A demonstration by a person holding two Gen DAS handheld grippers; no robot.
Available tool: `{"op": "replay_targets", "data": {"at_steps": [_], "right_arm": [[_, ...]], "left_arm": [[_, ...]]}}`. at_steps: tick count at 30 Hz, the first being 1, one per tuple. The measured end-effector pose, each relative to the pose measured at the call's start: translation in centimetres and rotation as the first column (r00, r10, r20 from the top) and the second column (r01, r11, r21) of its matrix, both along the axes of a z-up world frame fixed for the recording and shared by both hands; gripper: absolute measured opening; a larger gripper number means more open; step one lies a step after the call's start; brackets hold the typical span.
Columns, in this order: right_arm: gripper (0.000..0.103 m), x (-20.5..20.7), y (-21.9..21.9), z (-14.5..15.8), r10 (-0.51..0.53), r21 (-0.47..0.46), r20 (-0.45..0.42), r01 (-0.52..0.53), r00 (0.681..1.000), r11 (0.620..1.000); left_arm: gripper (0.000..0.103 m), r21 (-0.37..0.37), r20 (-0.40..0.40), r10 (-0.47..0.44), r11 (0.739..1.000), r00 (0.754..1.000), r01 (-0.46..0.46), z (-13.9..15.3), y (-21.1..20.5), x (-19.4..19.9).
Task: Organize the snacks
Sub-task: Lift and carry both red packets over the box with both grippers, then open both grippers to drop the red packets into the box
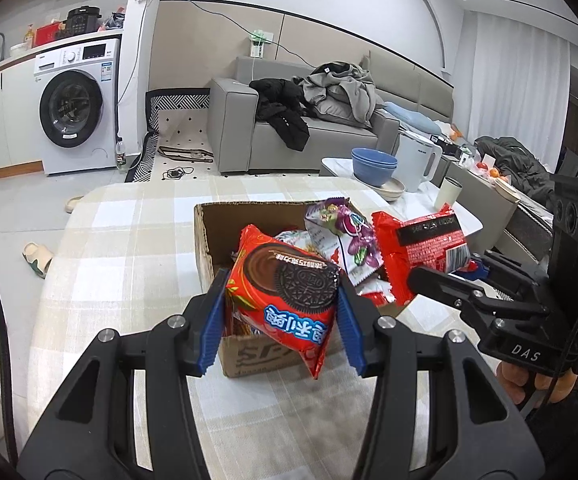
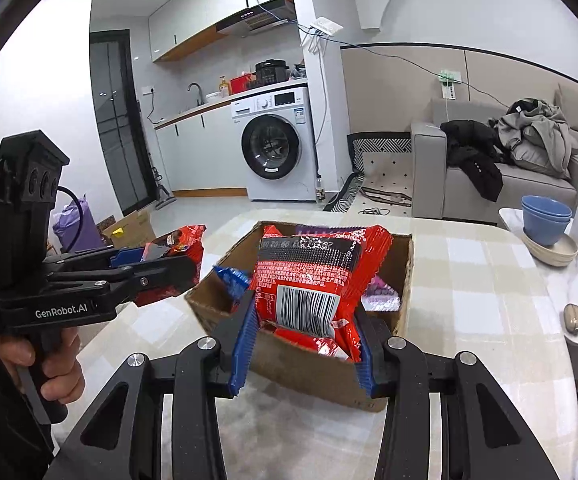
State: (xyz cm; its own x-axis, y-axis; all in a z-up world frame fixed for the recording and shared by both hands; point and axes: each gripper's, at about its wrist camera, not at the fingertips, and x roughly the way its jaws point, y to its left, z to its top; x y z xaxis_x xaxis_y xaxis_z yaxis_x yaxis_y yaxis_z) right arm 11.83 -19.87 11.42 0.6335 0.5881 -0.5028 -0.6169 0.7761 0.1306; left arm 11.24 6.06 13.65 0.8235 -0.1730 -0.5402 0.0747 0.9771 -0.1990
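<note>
Now both grippers point(image 1: 281, 311) point(image 2: 304, 354) level, over box point(image 1: 209, 248)

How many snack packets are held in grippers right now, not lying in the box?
2. The left gripper grips the Oreo packet; the right gripper grips the red barcode packet. Both are above the cardboard box. More packets lie inside, some likely hidden.

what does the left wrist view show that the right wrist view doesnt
Only the left wrist view shows the Oreo pack's printed front, clamped in the left gripper, and a purple packet upright in the box.

Only the right wrist view shows the barcode side of the red pack in the right gripper, plus a blue wrapper.

Both show the cardboard box, washing machine and blue bowls.
</note>
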Motion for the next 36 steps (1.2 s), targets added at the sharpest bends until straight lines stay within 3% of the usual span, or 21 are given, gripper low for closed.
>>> {"op": "replay_targets", "data": {"at_steps": [15, 26, 36], "right_arm": [[0.042, 3.7, 1.3, -0.9, -0.037, -0.017, -0.041, 0.036, 0.998, 0.999], [0.042, 6.2, 3.2, -3.9, -0.061, -0.096, -0.133, 0.048, 0.989, 0.994], [0.043, 6.8, 3.3, -4.5, -0.063, -0.111, -0.125, 0.049, 0.99, 0.993]], "left_arm": [[0.047, 0.009, -0.026, 0.036, 0.999, 0.999, -0.036, -0.6, 0.4, 5.7], [0.047, 0.031, -0.07, 0.018, 0.999, 0.997, -0.015, -3.4, -1.1, 9.5], [0.047, 0.027, -0.095, 0.003, 1.0, 0.996, -0.001, -5.2, -1.8, 11.7]]}}
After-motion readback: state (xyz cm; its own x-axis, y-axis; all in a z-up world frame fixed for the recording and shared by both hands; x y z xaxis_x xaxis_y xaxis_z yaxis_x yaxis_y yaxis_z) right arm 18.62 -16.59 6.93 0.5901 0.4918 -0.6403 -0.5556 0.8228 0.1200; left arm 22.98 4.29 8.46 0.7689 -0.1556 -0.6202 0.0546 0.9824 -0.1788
